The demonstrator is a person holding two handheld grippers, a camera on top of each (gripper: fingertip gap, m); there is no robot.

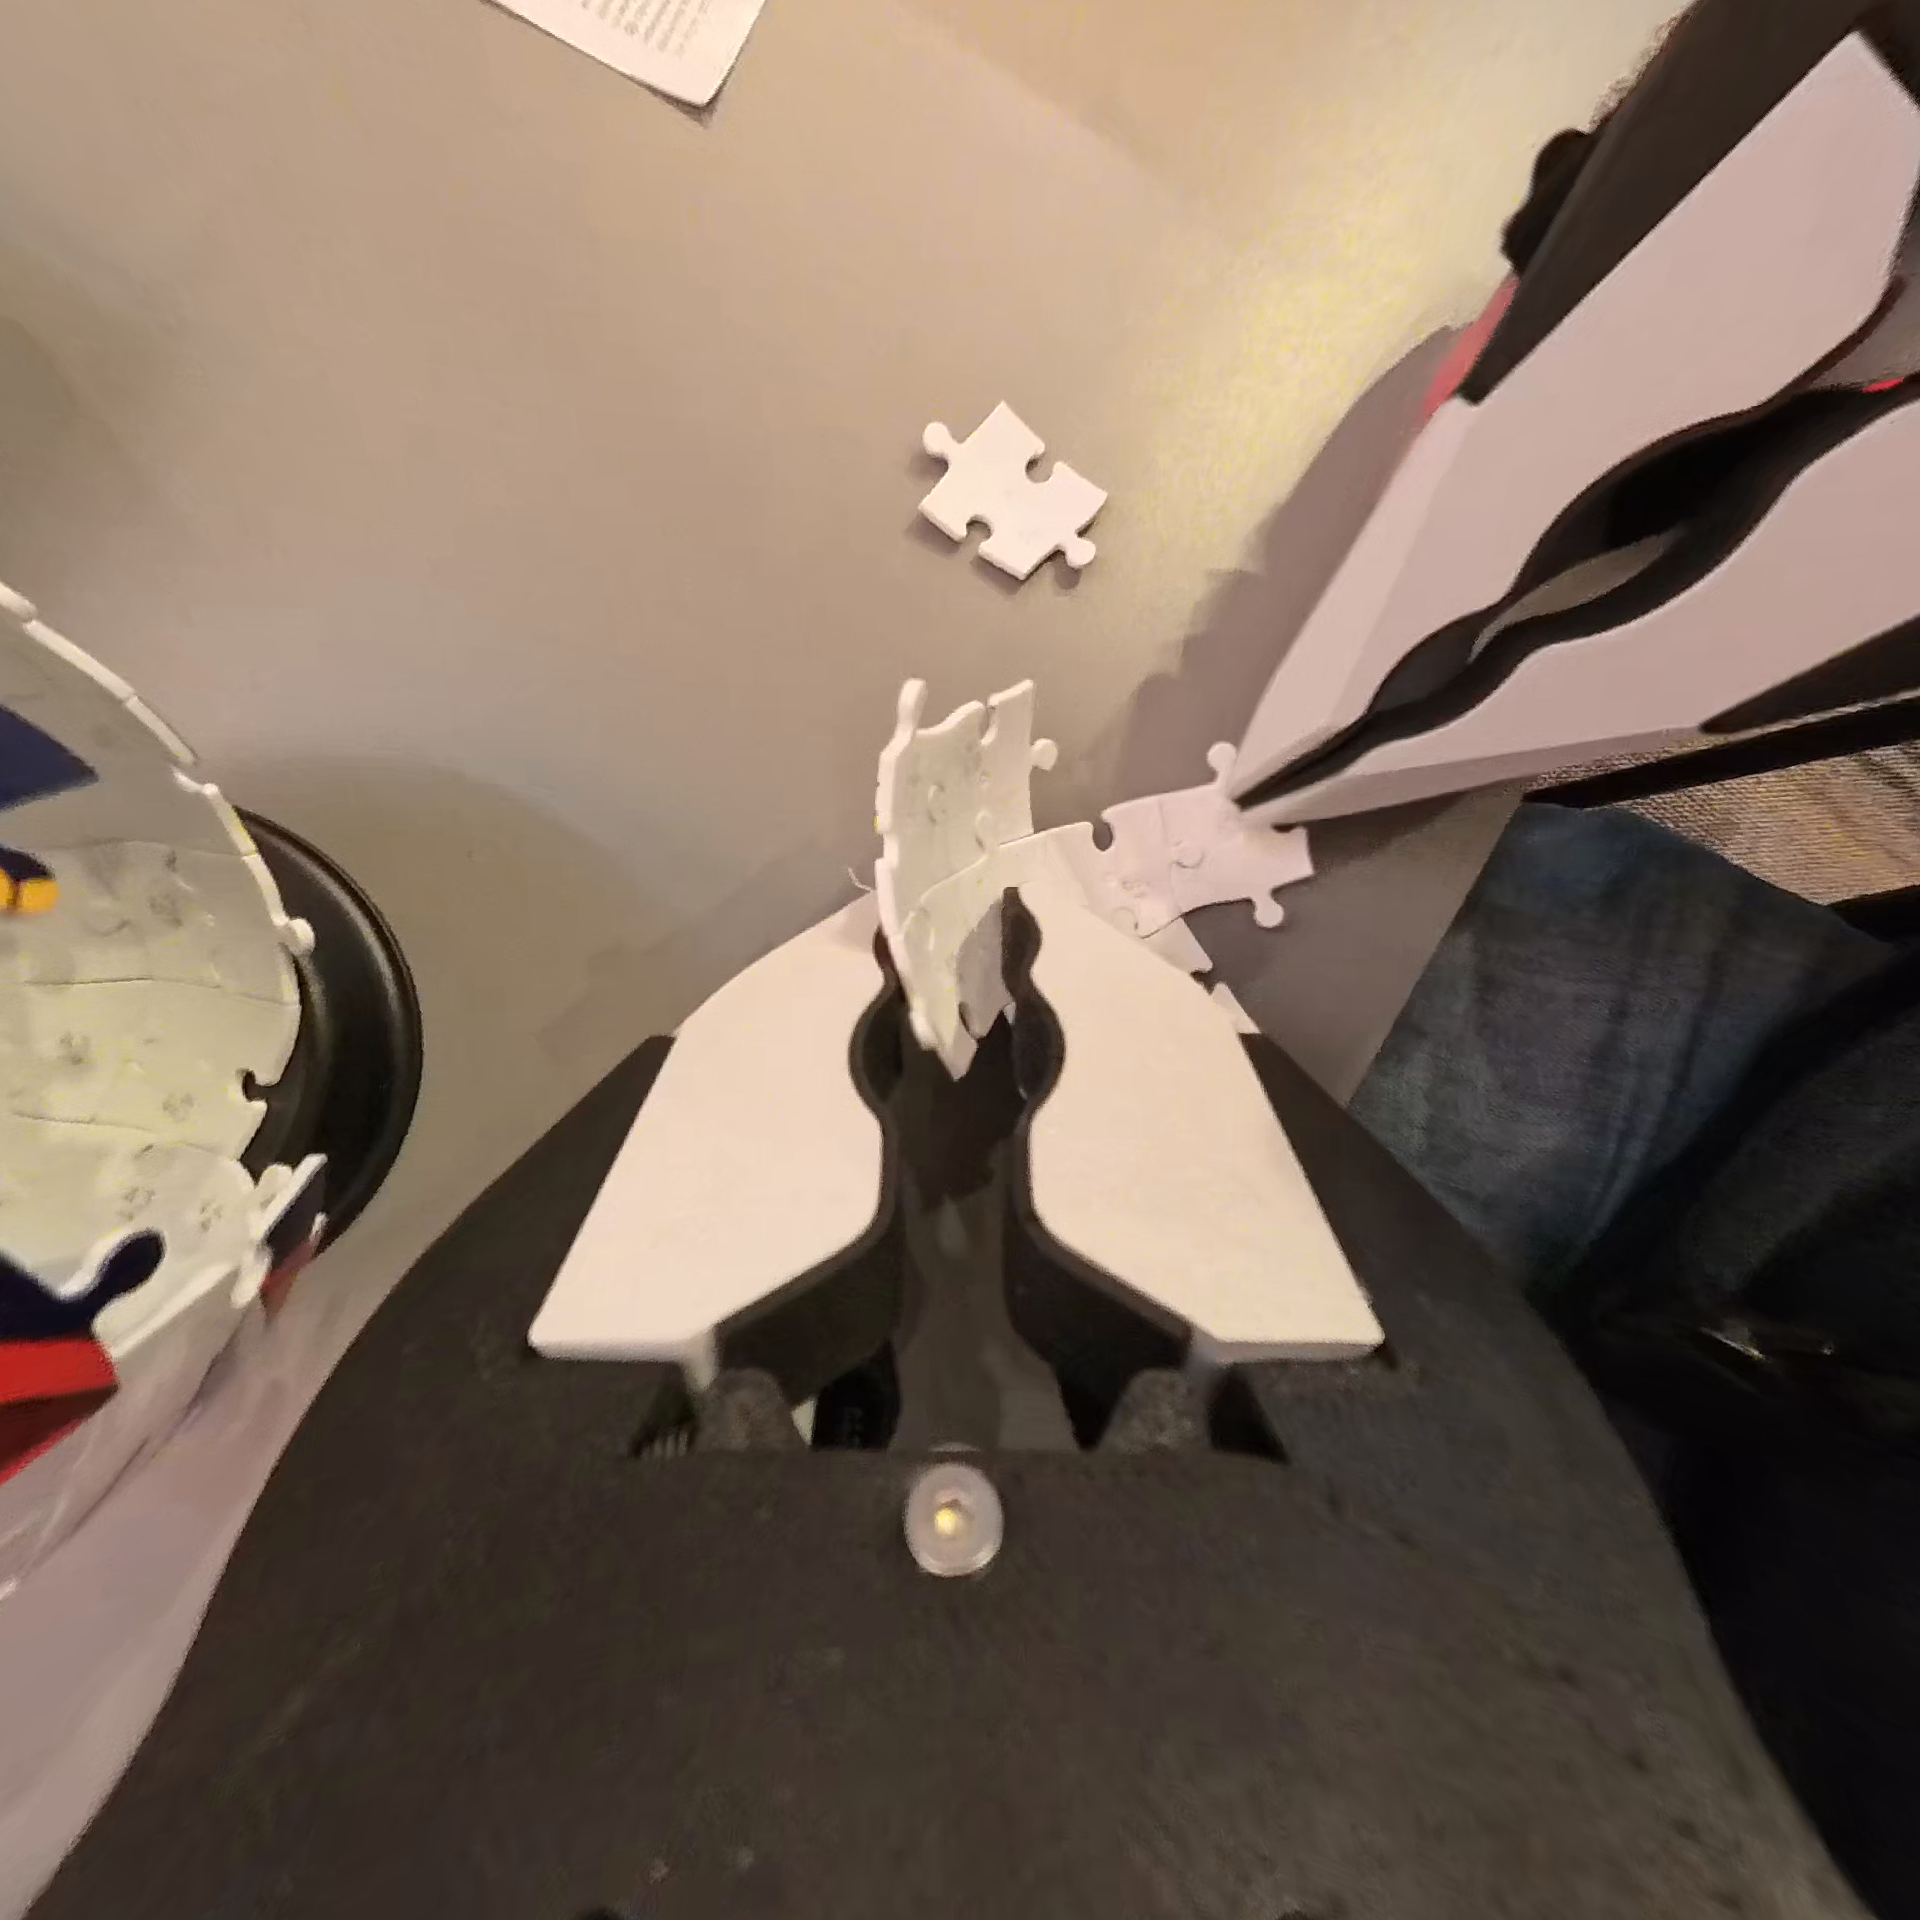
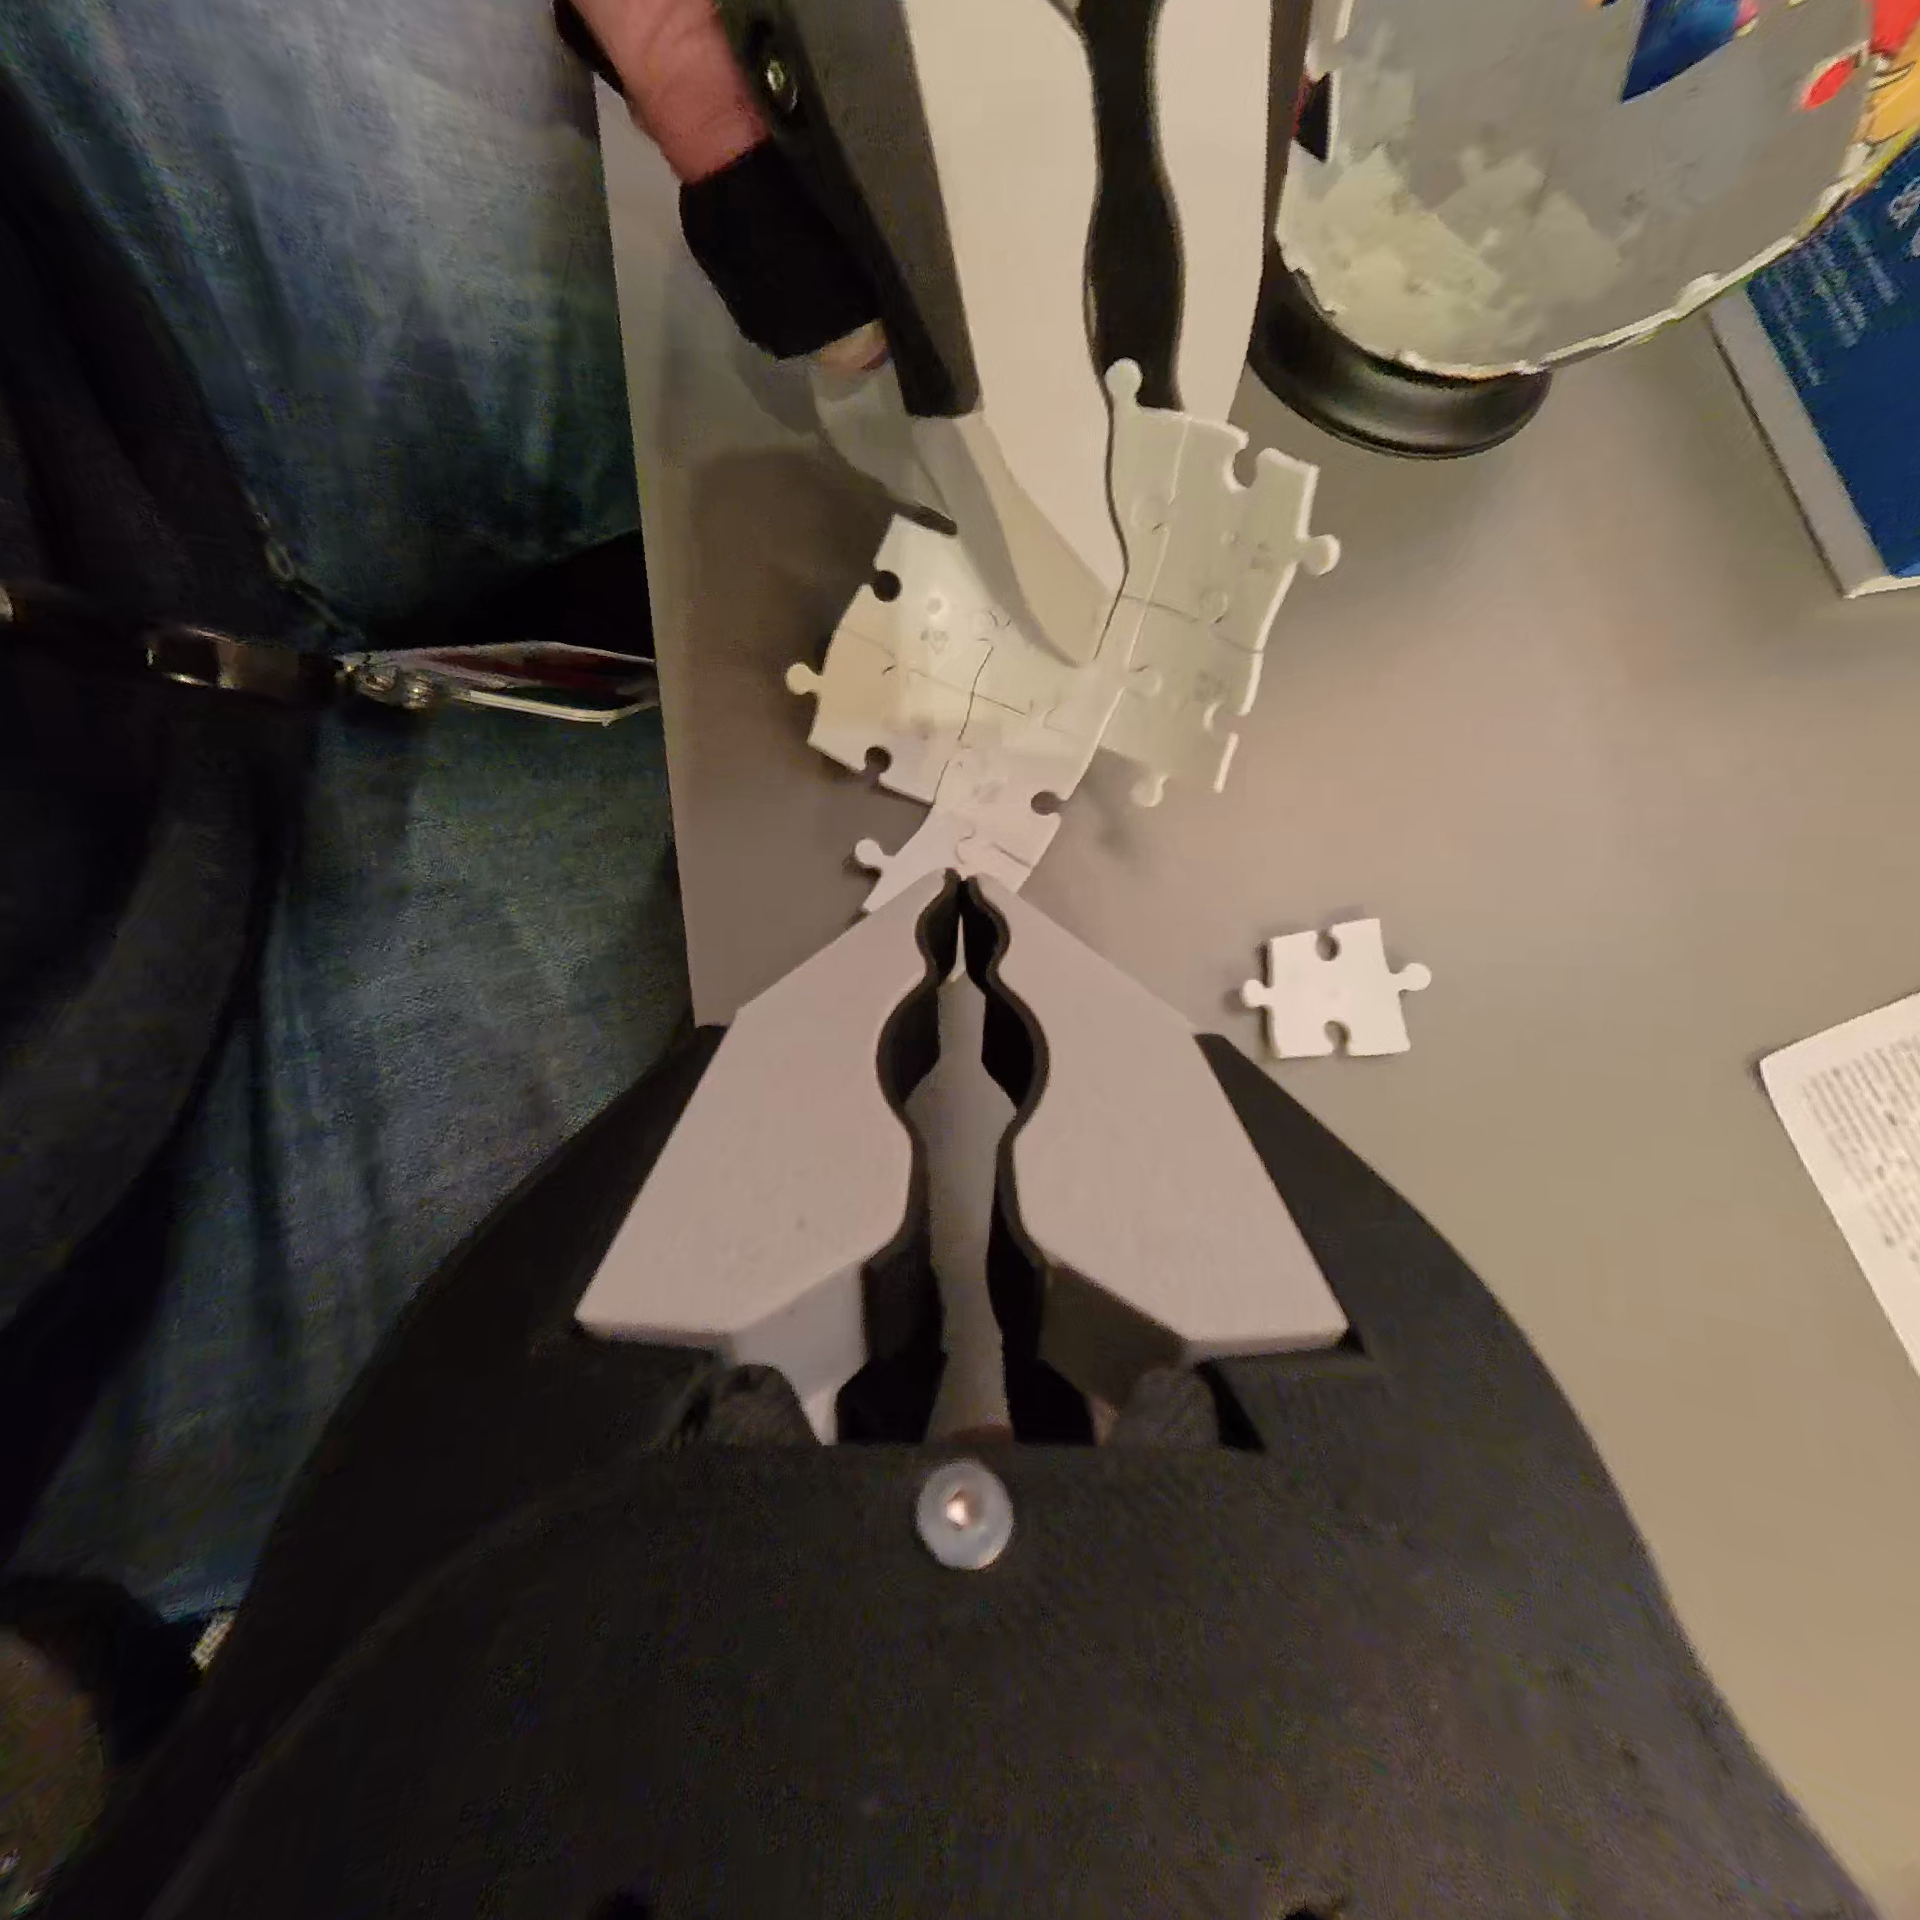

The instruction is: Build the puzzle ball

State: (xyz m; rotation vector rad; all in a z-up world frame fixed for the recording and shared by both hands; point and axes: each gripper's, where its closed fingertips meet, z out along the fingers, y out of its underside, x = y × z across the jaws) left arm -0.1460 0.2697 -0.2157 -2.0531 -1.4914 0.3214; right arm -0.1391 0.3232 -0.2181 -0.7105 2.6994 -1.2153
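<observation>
With the left gripper clamped on the curved white panel of joined pieces and the right gripper pinched shut on its end piece, sub-assembly was judged under way; the next move called for seating that tab squarely, beside the half-built ball on its black stand.

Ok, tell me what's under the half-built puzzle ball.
The puzzle ball sits on a round black stand, which rests on the grey table. Only the stand's rim shows; the ball hides its top, so how the ball seats in it can't be seen.
</observation>
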